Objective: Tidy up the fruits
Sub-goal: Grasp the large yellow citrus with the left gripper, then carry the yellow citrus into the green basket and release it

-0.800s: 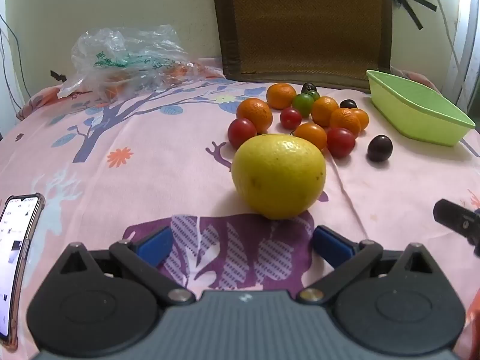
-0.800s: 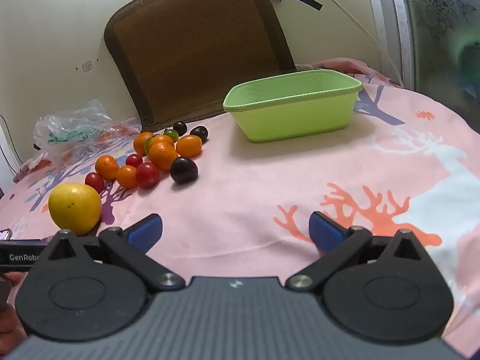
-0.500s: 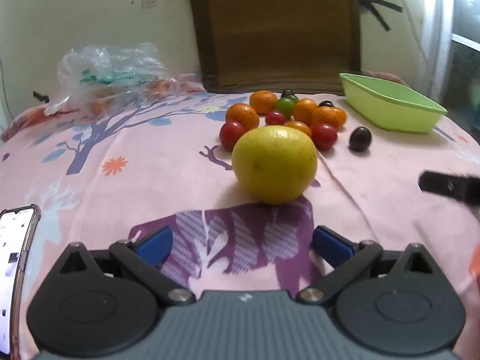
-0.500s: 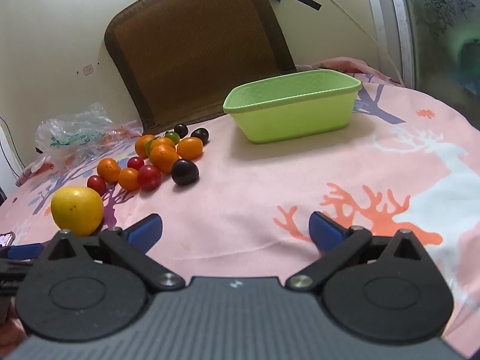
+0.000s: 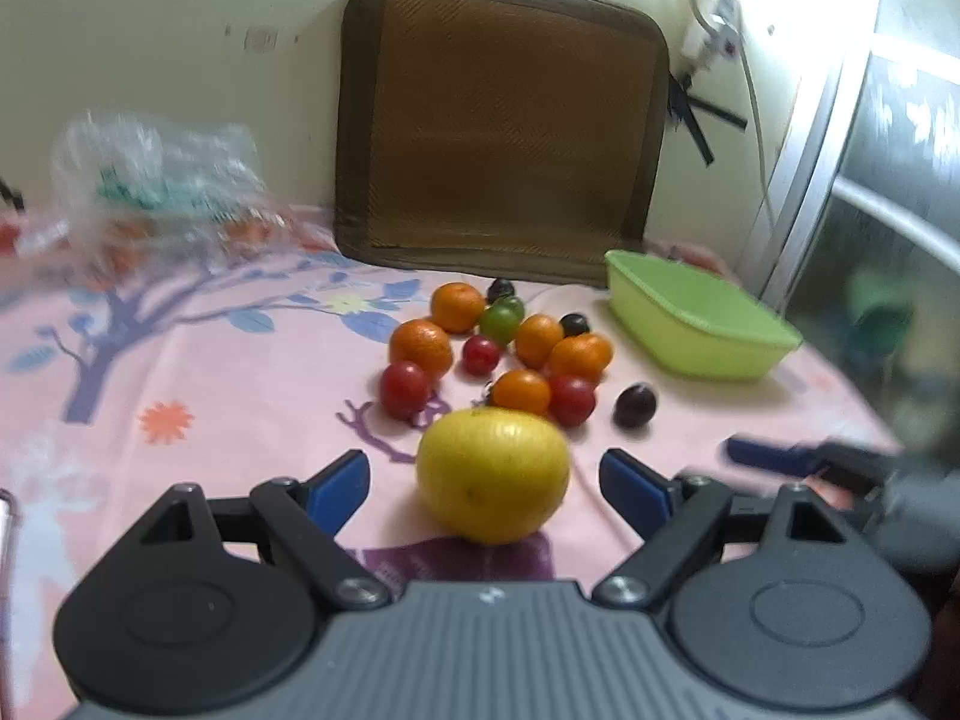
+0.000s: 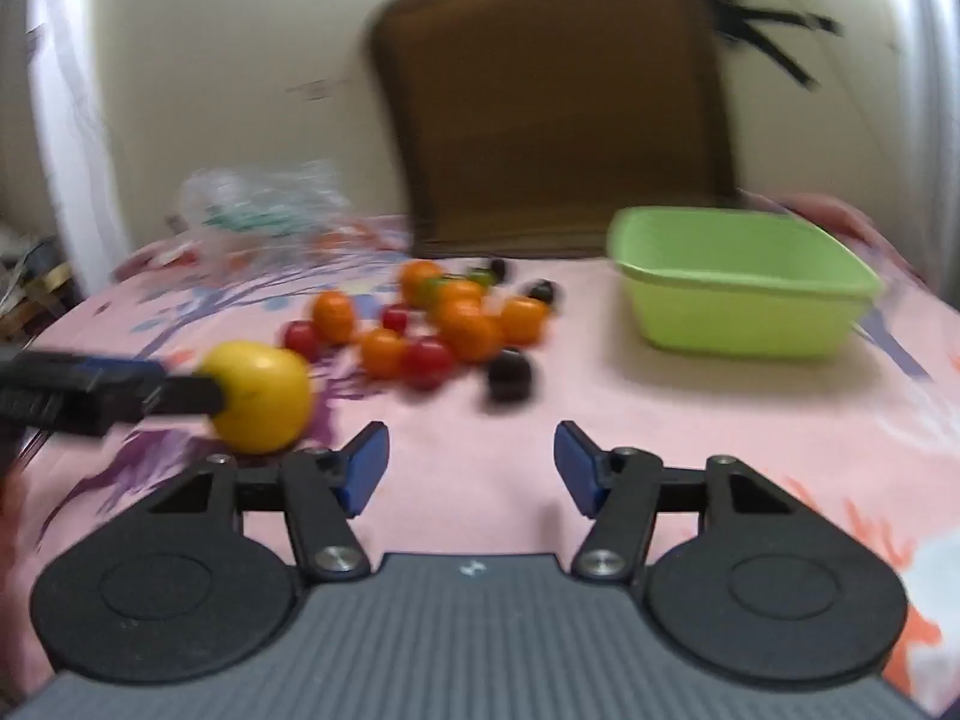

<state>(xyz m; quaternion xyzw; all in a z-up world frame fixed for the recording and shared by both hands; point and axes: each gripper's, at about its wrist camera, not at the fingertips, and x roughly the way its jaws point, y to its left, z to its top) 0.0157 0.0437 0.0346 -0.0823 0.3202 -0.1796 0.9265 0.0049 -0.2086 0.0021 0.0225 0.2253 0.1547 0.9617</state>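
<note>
A big yellow citrus fruit [image 5: 493, 474] lies on the pink cloth between the open fingers of my left gripper [image 5: 485, 483], which do not touch it. It also shows in the right wrist view [image 6: 261, 395], with a left finger in front of it. Behind it lies a cluster of small oranges [image 5: 420, 347], red tomatoes [image 5: 404, 389], a green one [image 5: 501, 318] and dark plums [image 5: 636, 405]. A green tub [image 5: 699, 324] stands to the right and also shows in the right wrist view [image 6: 741, 282]. My right gripper [image 6: 471, 468] is open and empty above bare cloth.
A clear plastic bag [image 5: 156, 180] lies at the back left. A brown cushion [image 5: 501, 126] leans on the wall behind the fruit. A phone edge [image 5: 5, 525] lies at the far left. The right gripper's finger [image 5: 774, 456] reaches in from the right.
My left gripper has moved forward so its fingers now flank the yellow fruit. My right gripper has swung left toward the fruit cluster. Both views are blurred by motion.
</note>
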